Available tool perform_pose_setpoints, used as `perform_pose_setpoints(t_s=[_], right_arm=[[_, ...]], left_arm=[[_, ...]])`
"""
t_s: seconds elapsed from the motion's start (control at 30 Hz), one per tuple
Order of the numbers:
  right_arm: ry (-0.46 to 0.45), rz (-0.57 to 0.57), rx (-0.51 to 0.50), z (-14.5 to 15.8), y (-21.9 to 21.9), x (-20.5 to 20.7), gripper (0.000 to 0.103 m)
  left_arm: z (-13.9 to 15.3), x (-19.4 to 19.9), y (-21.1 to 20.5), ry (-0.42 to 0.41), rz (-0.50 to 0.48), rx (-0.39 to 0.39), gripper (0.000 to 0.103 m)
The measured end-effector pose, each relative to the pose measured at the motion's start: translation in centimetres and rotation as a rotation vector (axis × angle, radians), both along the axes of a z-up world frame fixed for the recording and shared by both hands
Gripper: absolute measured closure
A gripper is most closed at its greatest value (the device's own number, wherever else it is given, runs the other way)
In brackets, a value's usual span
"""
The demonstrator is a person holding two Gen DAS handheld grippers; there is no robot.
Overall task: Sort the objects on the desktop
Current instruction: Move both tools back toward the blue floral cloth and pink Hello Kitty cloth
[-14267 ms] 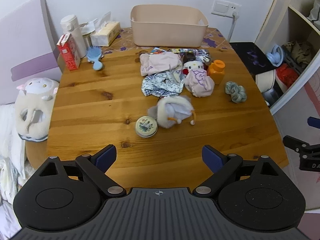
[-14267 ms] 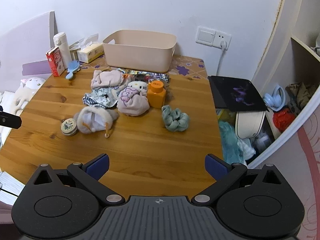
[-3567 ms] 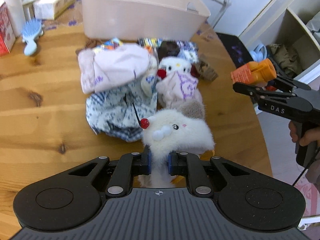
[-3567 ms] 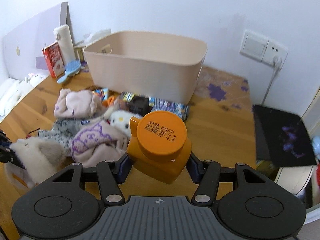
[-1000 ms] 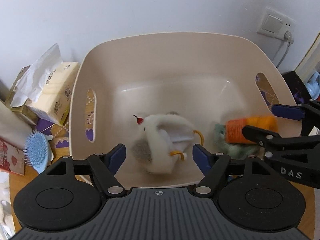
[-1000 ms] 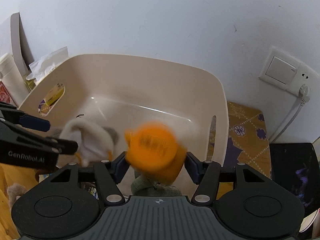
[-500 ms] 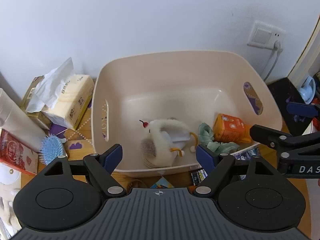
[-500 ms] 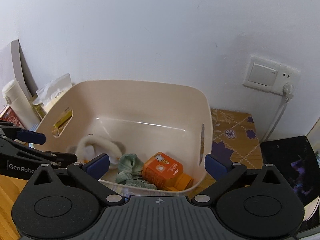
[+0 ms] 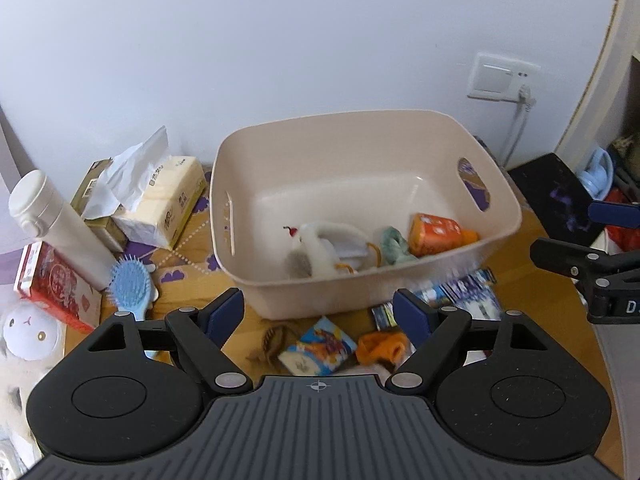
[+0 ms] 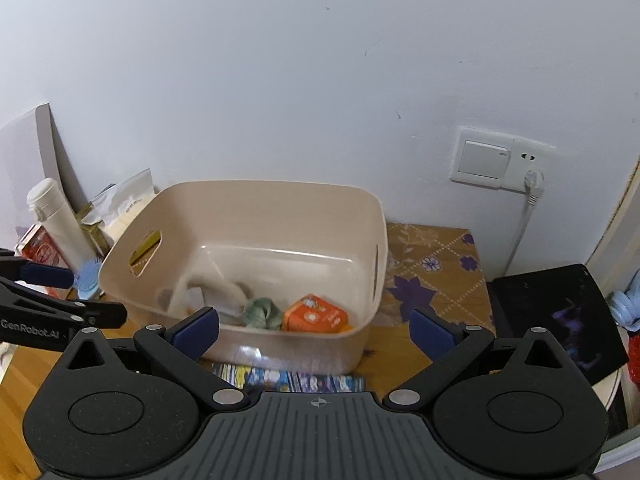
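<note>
Beige bin (image 9: 496, 236) holds the plush (image 9: 320, 248), scrunchie (image 9: 394, 244) and orange bottle (image 9: 438, 230). Both grippers, left (image 9: 318, 312) and right (image 10: 314, 330), hover empty, fingers apart. For the next pick, approach low over the bench (image 10: 432, 264) and take one packet (image 9: 318, 346) at a time.

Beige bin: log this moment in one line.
beige bin: white plush, green scrunchie, orange bottle inside | both grippers open, empty
</note>
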State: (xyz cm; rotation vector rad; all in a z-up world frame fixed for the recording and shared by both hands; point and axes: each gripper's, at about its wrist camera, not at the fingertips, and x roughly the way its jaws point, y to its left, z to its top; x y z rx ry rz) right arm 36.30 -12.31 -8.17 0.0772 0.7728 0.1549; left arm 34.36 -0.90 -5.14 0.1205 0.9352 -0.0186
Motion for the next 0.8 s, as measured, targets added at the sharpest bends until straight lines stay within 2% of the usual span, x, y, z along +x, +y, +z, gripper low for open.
perform_pose_setpoints(t_s=[0.27, 0.43, 0.57, 0.8], right_arm=[[0.030, -0.018, 0.007, -0.3, -0.9, -3.3, 0.000], [0.051, 0.006, 0.023, -0.7, -1.3, -5.2, 0.000], [0.059, 0.027, -0.019, -1.1, -1.3, -6.7, 0.000], [0.068, 0.070, -0.031, -2.6, -1.3, -8.9, 0.000]], left_arm=[[0.2, -4.1, -1.2, -0.006, -0.014, -0.008, 0.019], [-0.3, -6.2, -1.7, 0.015, -0.030, -0.013, 0.019], [-1.0, -7.9, -1.5, 0.037, -0.023, -0.019, 0.019], [-2.7, -10.0, -0.5, 0.086, 0.004, -0.030, 0.019]])
